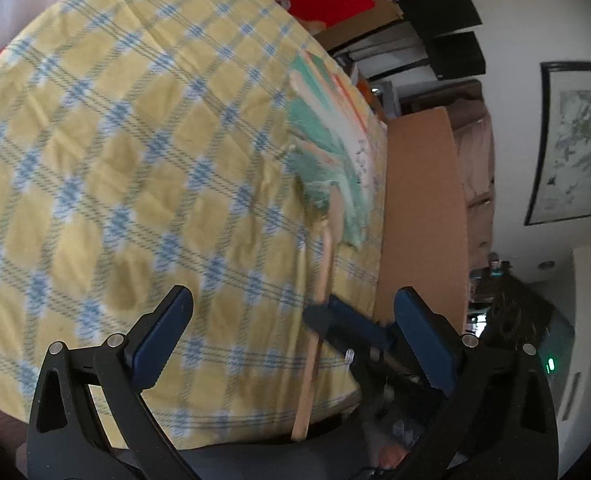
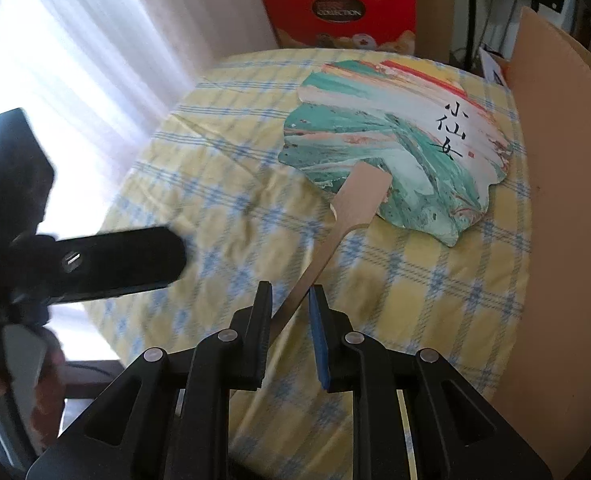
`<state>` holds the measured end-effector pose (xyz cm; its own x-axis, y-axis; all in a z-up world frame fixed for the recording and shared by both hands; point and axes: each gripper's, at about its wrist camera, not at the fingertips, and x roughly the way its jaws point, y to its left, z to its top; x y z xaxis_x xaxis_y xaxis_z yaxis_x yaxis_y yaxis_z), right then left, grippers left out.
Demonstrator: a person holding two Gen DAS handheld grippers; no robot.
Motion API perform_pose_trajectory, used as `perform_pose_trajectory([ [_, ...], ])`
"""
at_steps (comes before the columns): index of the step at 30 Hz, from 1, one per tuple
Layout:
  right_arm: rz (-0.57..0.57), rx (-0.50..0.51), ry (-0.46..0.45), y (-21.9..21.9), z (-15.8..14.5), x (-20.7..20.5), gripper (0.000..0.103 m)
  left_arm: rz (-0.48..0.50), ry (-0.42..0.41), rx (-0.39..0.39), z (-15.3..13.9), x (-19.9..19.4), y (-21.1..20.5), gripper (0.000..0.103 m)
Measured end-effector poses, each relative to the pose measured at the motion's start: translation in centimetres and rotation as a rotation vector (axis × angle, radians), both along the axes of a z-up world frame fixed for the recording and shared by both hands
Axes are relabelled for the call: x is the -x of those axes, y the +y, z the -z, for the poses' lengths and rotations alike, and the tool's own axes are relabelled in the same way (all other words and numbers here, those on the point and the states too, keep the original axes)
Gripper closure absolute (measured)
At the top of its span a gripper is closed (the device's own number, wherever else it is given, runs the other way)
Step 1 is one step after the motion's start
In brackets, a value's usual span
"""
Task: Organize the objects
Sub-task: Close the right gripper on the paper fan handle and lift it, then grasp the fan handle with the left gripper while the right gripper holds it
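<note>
With my right gripper (image 2: 289, 300) clamped on the paddle fan (image 2: 391, 136) handle tip and left gripper (image 1: 291, 316) apart, fan may pivot or slip off the counter (image 2: 435, 280).

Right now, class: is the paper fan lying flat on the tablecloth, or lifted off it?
Mostly flat: the fan rests on the checked tablecloth, its wooden handle between the right gripper's closed pads.

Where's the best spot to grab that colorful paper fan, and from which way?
Grab the fan by its thin wooden handle, near the free end that points toward you. The painted part lies flat on the tablecloth, too wide to pinch. The right tongs already straddle the handle there, coming from above, one pad on each side.
</note>
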<state>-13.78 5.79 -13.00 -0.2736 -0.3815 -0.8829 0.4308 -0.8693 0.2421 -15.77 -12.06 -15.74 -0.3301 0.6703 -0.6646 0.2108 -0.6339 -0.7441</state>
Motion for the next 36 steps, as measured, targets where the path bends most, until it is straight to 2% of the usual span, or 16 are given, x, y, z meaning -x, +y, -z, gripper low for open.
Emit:
perform_pose_trajectory([
  [5,-0.049,0.054,-0.004,-0.7,-1.1,-1.4,0.085,0.009,-0.003,-0.055,0.1,0.4,1.0,0.014],
  [7,-0.065,0.065,-0.002,-1.0,-1.6,-2.0,0.085,0.007,-0.005,-0.064,0.3,0.5,1.4,0.028],
  [11,-0.1,0.092,-0.002,-1.9,-2.5,-3.1,0.085,0.002,-0.005,-0.113,0.8,0.6,1.7,0.04],
  [13,-0.113,0.093,0.001,-2.1,-2.6,-3.6,0.085,0.0,0.001,-0.145,1.0,0.7,1.7,0.053],
  [14,-0.12,0.096,0.001,-2.2,-2.7,-3.8,0.09,-0.003,-0.003,-0.137,1.1,0.7,1.7,0.054],
  [16,-0.122,0.103,0.0,-2.3,-2.9,-4.1,0.09,-0.006,-0.007,-0.127,1.3,0.8,1.8,0.074],
  [19,-0.108,0.092,0.012,-2.0,-3.0,-4.1,0.09,-0.023,-0.013,-0.109,1.8,0.7,2.0,0.093],
  [22,-0.077,0.09,0.001,-1.5,-2.6,-4.1,0.09,-0.033,-0.024,-0.119,2.2,0.6,2.1,0.093],
  [24,-0.044,0.053,0.017,-1.1,-2.5,-4.1,0.089,-0.037,-0.018,-0.126,2.2,0.6,2.3,0.092],
  [26,-0.03,0.034,0.013,-0.8,-2.1,-4.1,0.076,-0.035,-0.015,-0.121,2.1,0.6,2.6,0.093],
  [27,-0.027,0.03,0.007,-0.7,-1.9,-4.0,0.074,-0.033,-0.012,-0.119,2.0,0.6,2.8,0.093],
  [29,-0.026,0.041,-0.015,-0.4,-1.5,-3.6,0.074,-0.029,0.008,-0.129,1.5,0.5,3.1,0.094],
  [31,-0.03,0.073,-0.021,0.0,-1.5,-3.7,0.082,-0.025,0.024,-0.126,0.8,0.5,3.5,0.095],
  [32,-0.037,0.076,-0.01,0.0,-1.8,-3.9,0.085,-0.023,0.033,-0.123,0.4,0.5,3.6,0.096],
  [36,-0.047,0.056,0.052,0.3,-3.7,-4.5,0.085,-0.013,0.075,-0.126,-1.6,0.4,3.9,0.097],
])
